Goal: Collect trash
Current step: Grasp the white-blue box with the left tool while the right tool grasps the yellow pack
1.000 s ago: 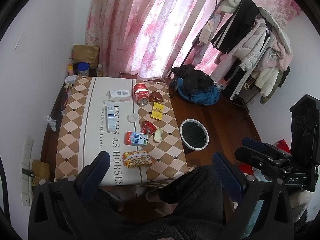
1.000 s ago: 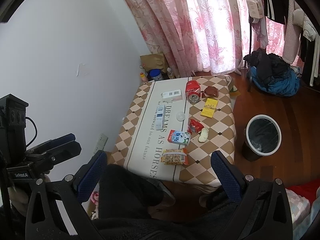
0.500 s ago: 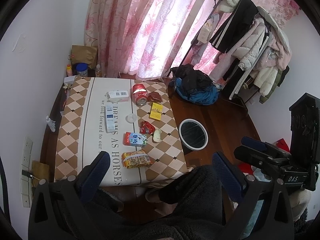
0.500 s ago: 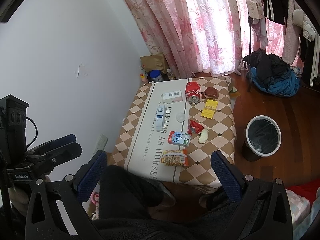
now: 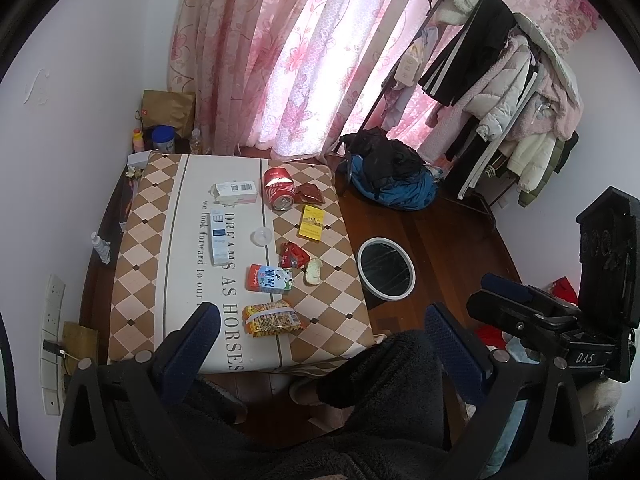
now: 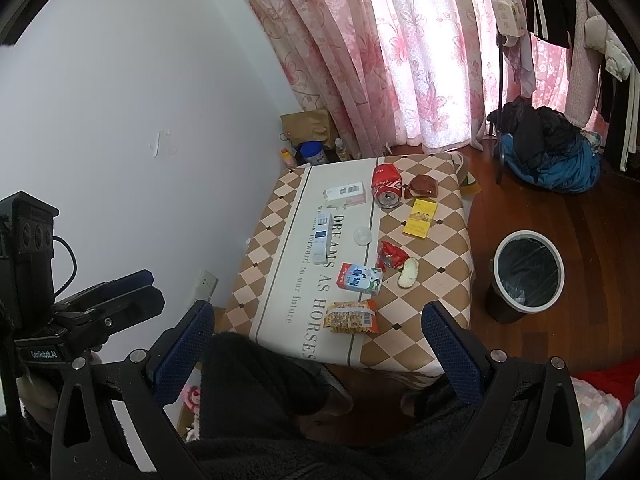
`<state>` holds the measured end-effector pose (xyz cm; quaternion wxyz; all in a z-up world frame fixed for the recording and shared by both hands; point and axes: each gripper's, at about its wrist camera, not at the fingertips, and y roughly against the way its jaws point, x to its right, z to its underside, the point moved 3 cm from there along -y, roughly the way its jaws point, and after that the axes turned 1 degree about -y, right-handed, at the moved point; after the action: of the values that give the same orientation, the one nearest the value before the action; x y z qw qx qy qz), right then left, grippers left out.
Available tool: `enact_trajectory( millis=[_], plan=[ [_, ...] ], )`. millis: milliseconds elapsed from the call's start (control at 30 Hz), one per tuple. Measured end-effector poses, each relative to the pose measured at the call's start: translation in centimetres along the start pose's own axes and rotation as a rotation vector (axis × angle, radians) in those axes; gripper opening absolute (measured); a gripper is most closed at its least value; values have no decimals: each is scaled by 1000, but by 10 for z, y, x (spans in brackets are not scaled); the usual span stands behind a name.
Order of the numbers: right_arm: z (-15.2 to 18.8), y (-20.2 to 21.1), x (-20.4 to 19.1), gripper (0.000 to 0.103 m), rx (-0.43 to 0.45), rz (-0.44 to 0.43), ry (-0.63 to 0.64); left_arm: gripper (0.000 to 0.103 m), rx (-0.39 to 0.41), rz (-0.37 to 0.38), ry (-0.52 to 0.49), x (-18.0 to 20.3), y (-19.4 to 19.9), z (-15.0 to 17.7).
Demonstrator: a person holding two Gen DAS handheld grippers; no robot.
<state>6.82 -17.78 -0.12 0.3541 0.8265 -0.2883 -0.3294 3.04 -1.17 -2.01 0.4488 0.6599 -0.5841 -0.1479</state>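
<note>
Trash lies on a checkered low table (image 5: 144, 280): an orange snack packet (image 5: 272, 318) nearest me, a milk carton (image 5: 269, 278), a red wrapper (image 5: 293, 255), a red can (image 5: 278, 189) on its side, a yellow box (image 5: 311, 223), and two white boxes (image 5: 234, 193). A white-rimmed black bin (image 5: 386, 268) stands on the floor right of the table, also in the right wrist view (image 6: 528, 272). My left gripper (image 5: 320, 340) and right gripper (image 6: 316, 336) are open, empty, and held high above the table's near edge.
Pink curtains hang behind the table. A pile of dark and blue clothes (image 5: 392, 180) lies on the wooden floor by a coat rack (image 5: 500, 80). Bottles and a paper bag (image 5: 166, 110) stand in the far left corner. My dark-clothed legs fill the foreground.
Both views have shifted only slightly; the table sits a touch farther off. Both grippers stay open and nothing on the table has moved.
</note>
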Motion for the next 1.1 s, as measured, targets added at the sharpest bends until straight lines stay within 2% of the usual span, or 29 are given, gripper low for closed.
enact_trajectory(
  millis=[67,233,300,367,600,833,867,933,1000,1100],
  plan=[
    [-2,-2,1,103,3,3,-15,103,6,-25,2,-5,-3,-1],
    [-6,-25,20,103,-3,34,-97,103,9,-203,42,-34,-45,-3],
    [-7,-45,35,103,-16,58,-140,103,-19,-272,71,-53,-73,-2],
    [-7,-68,55,103,-31,73,-188,103,-65,-308,117,-75,-105,-2],
    [-26,-177,126,103,-128,115,-352,103,-208,-373,222,-136,-202,-8],
    [-66,-303,182,93,-251,222,-377,102,-325,-394,252,-173,-299,-37],
    [-73,-321,190,92,-272,246,-376,101,-341,-392,249,-177,-311,-40],
    [-84,-351,205,92,-305,278,-382,87,-369,-393,237,-182,-333,-47],
    [-92,-372,213,92,-333,304,-387,80,-394,-400,223,-189,-354,-54],
    [-105,-405,225,92,-370,346,-372,80,-402,-396,225,-195,-371,-62]
  ],
)
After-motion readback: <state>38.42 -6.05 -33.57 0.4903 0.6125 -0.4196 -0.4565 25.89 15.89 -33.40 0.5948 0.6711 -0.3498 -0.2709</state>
